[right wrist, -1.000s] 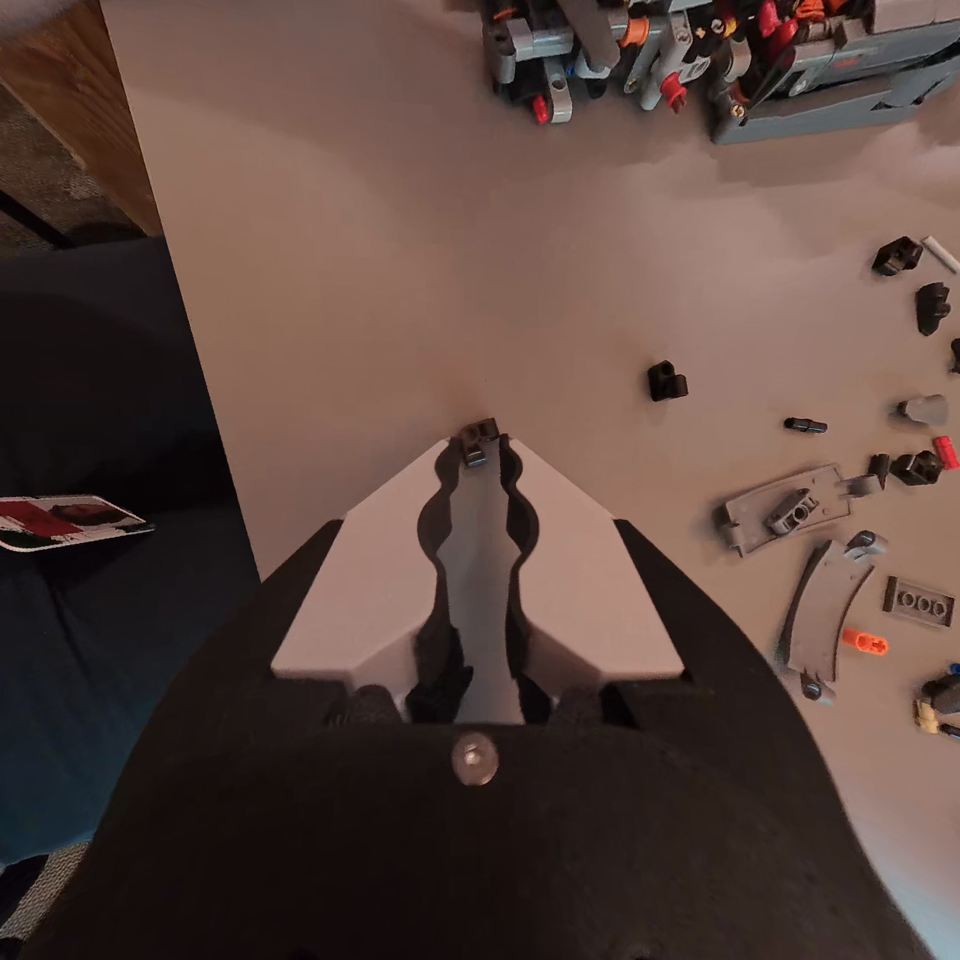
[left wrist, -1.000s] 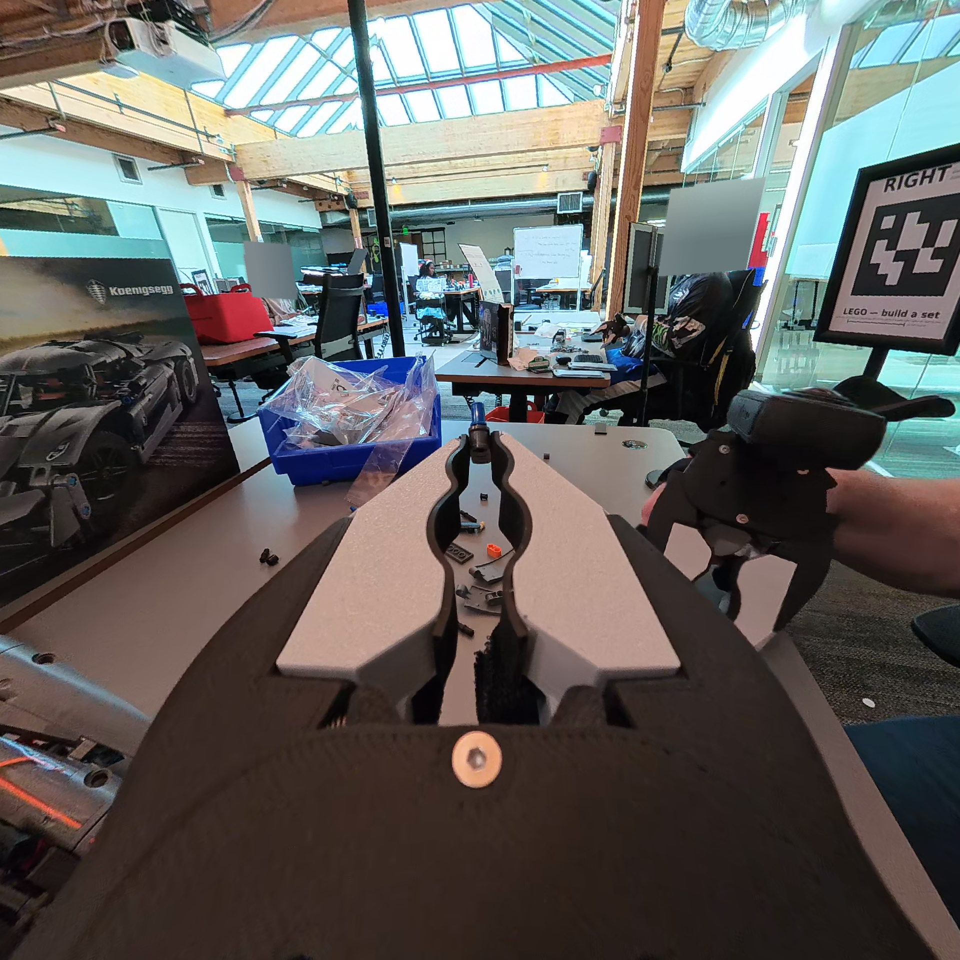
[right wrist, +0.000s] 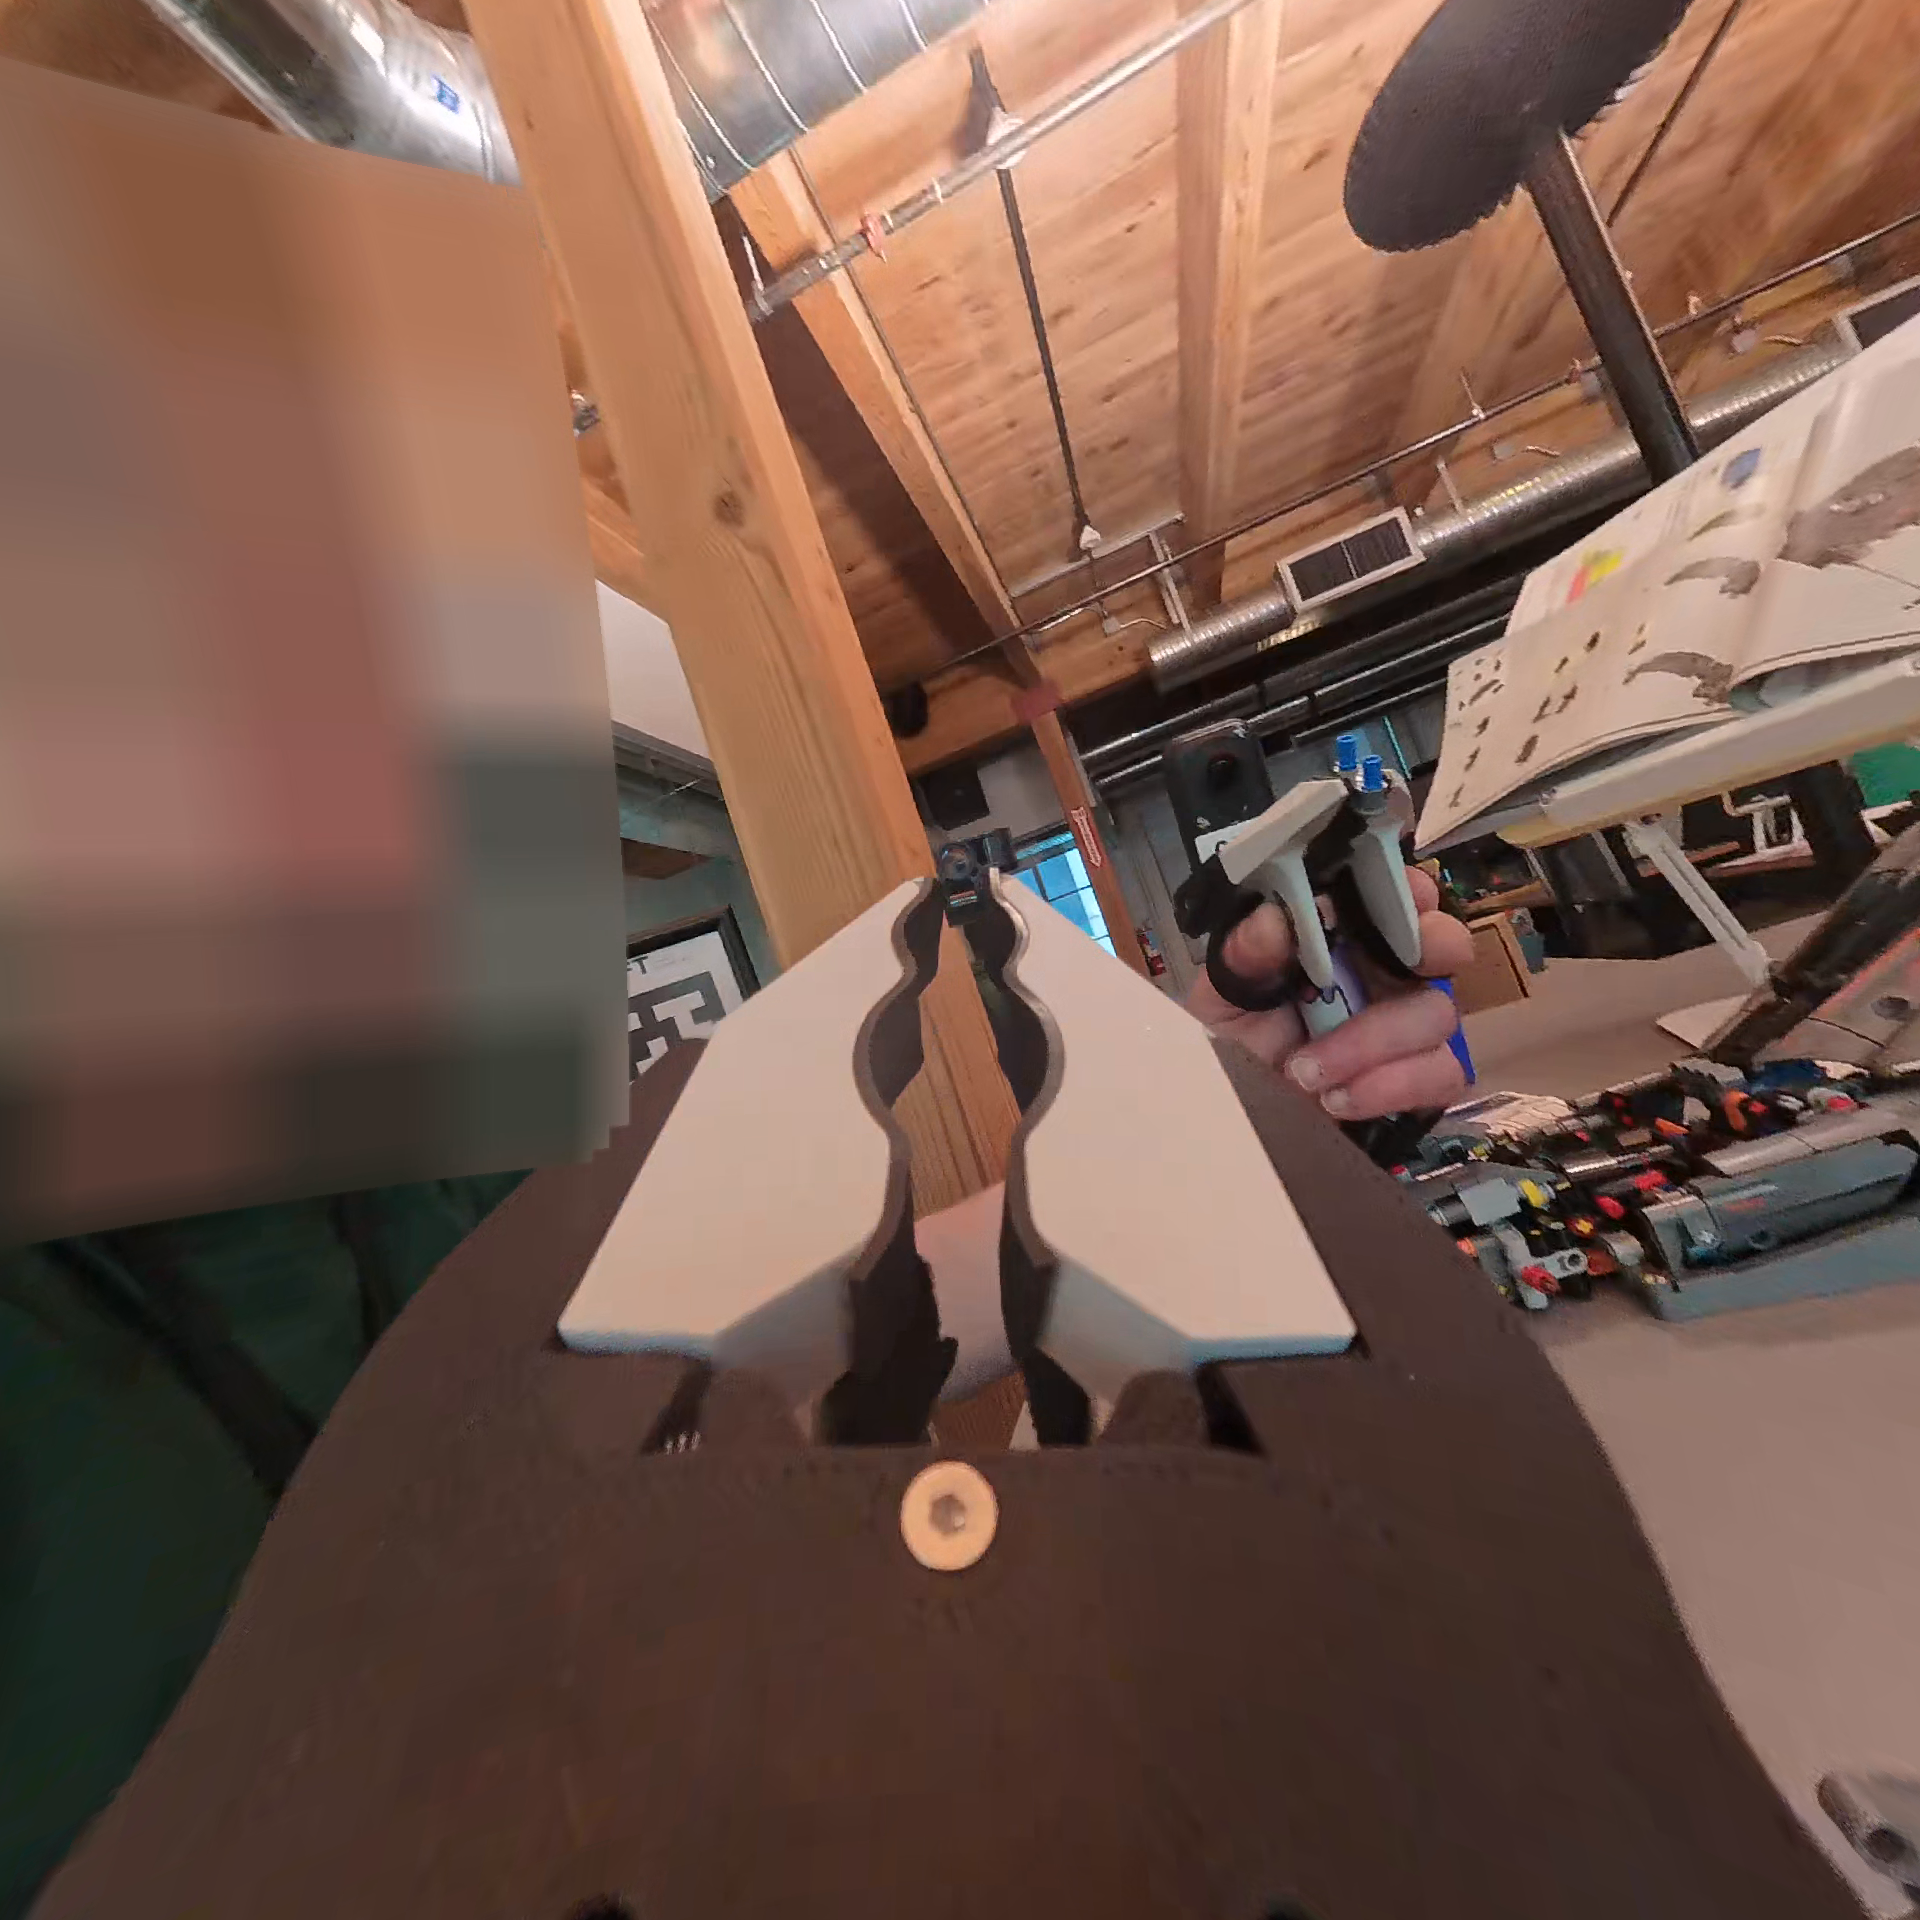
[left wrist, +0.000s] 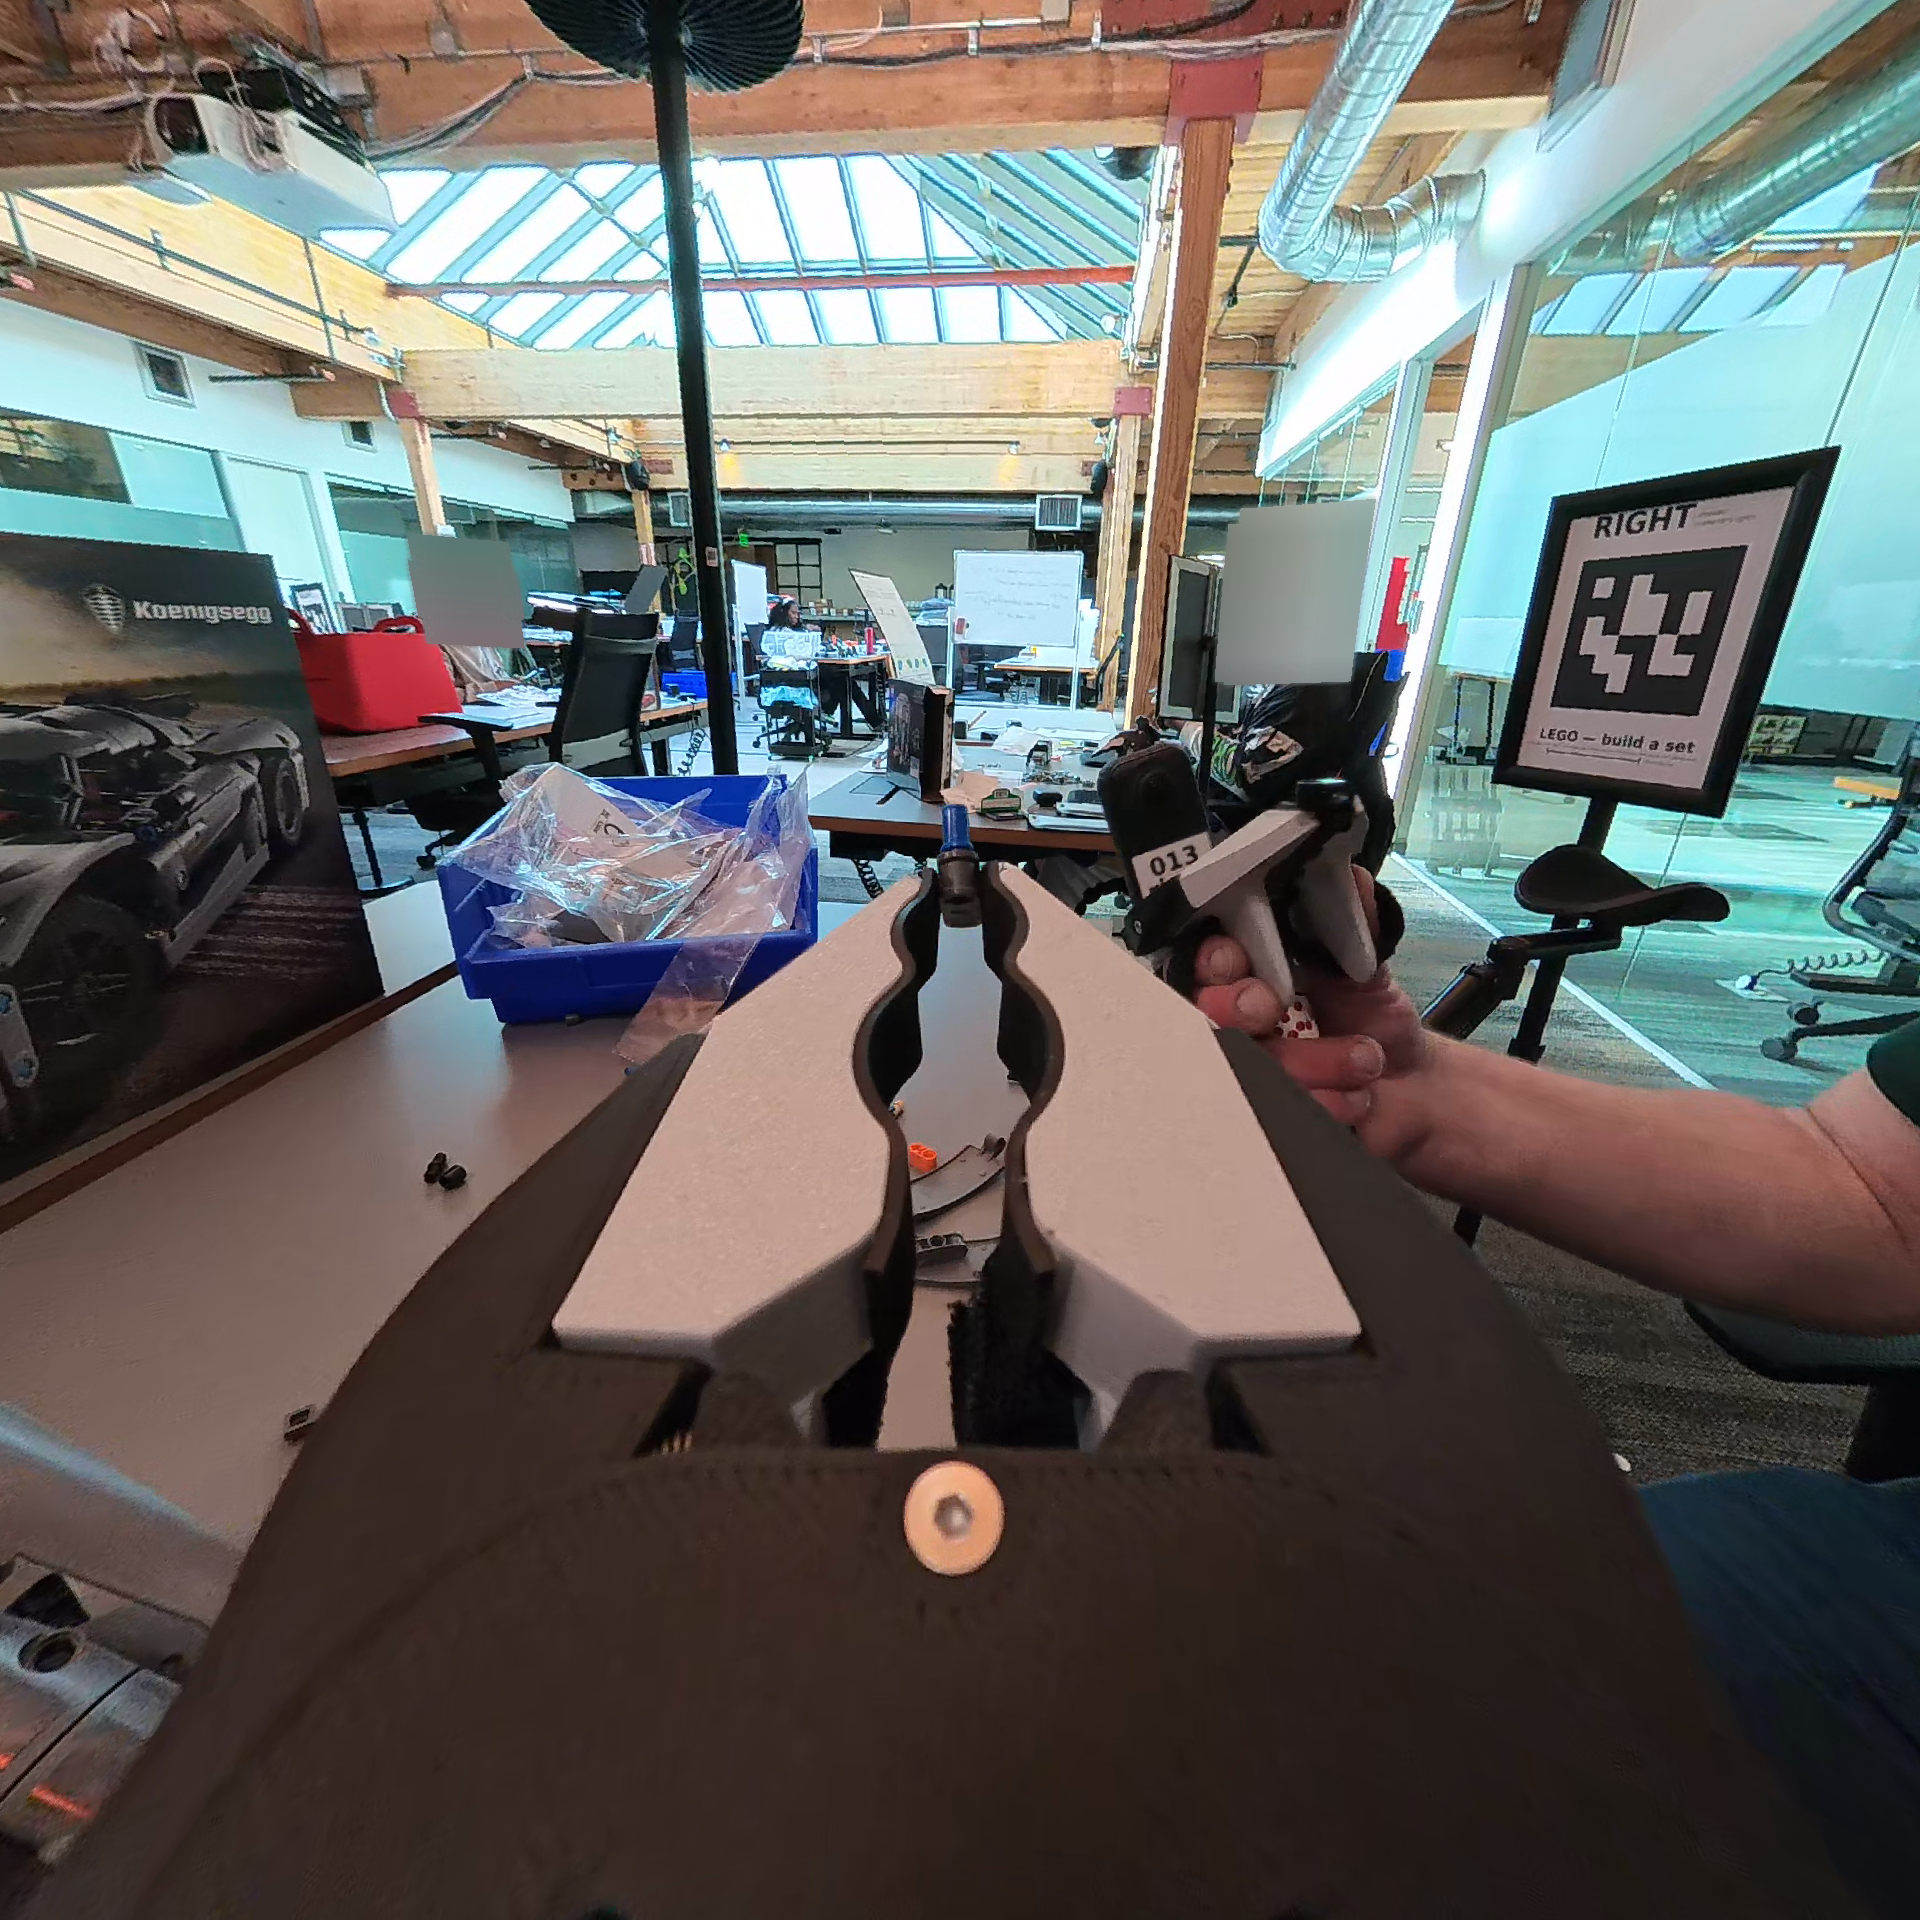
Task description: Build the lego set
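My left tongs (left wrist: pixel 957 896) are clamped on a small blue-tipped peg (left wrist: pixel 954 844) at centre frame, raised above the grey table (left wrist: pixel 208 1226). My right tongs (right wrist: pixel 961 896) pinch a small black piece (right wrist: pixel 964 871), tilted up toward the ceiling. The half-built car (right wrist: pixel 1704 1174) lies at the right edge, with loose parts (left wrist: pixel 951 1174) on the table beneath my left tongs

Both wrist views ride raised above the table (left wrist: pixel 260 1195), facing each other; each shows the opposite claw.
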Demonstrator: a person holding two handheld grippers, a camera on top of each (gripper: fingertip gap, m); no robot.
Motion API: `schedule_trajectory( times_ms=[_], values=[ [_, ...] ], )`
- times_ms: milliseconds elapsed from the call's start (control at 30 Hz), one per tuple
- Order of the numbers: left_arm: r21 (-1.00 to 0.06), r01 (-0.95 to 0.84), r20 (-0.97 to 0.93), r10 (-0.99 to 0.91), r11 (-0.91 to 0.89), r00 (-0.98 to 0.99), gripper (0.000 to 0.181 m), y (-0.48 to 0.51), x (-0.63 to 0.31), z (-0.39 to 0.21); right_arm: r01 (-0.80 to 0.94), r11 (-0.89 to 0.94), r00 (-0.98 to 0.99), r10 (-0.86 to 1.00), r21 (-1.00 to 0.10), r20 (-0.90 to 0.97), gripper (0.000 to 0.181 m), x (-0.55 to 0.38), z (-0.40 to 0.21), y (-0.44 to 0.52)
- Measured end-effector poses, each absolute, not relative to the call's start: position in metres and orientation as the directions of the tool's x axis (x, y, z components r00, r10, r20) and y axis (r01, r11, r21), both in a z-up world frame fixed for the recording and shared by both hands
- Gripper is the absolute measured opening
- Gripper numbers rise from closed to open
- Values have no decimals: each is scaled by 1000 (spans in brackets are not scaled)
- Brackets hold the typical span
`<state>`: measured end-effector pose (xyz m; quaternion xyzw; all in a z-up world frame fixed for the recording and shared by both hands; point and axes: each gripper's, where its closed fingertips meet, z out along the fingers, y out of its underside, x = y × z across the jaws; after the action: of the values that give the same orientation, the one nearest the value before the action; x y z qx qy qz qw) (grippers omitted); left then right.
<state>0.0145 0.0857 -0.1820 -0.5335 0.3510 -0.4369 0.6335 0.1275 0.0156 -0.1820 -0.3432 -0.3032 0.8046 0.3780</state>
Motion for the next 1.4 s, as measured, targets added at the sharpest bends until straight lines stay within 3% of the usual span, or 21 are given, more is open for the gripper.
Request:
schedule_trajectory(
  times_ms=[400, 600, 767, 867, 1100, 1400],
  values=[
    [-993, 103, -20, -936, 60, 351, 5, 76, 33, -190, -367, -520, -463, 821, -771, -333, 6, 135, -175, 5],
    [-991, -91, -127, -903, 98, 411, 5, 56, 48, -190, 10, -356, -181, 919, -935, -351, 6, 107, -236, 2],
    [-975, -215, -162, -859, 62, 485, 5, 28, 48, -217, 233, -185, -42, 979, -955, -199, 6, 96, -275, -2],
    [-960, -277, -172, -845, 30, 507, 5, 11, 45, -237, 270, -116, 2, 993, -956, -119, 6, 92, -285, -1],
    [-977, -211, -114, -862, 8, 493, 5, -13, 38, -257, 424, -14, 104, 994, -906, 33, 6, 93, -321, 11],
    [-1000, 31, 11, -910, 2, 413, 5, -25, 31, -243, 606, 73, 52, 990, -792, 130, 6, 76, -353, 2]
  ],
)
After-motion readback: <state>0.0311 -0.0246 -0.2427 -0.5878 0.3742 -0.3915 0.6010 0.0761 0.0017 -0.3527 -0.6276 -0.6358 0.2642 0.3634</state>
